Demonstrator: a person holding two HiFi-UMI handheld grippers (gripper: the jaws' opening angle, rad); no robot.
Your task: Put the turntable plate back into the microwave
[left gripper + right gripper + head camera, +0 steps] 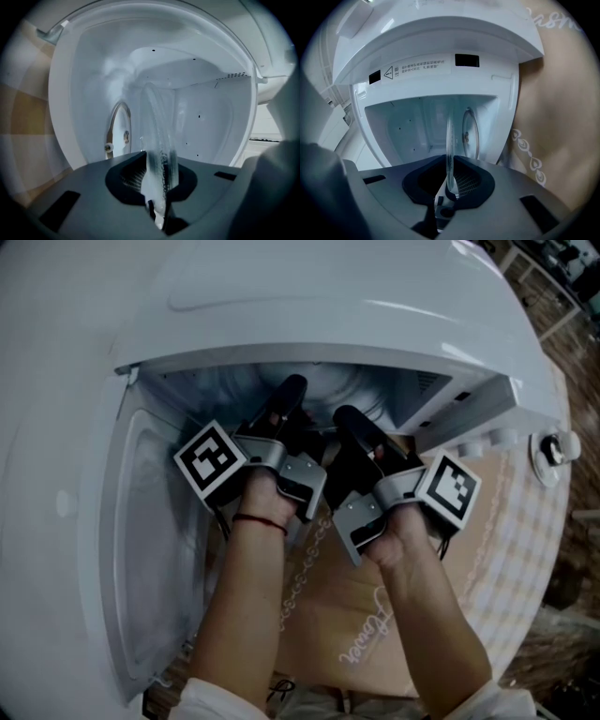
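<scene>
Glass plate (159, 136) inside the open microwave (309, 306), short of the roller ring (470, 133) on its floor | left gripper (157, 190) and right gripper (449, 185) each clamped on its rim | step: carrying plate in | next, likely: centre over ring, lower evenly, then release both grips.
</scene>
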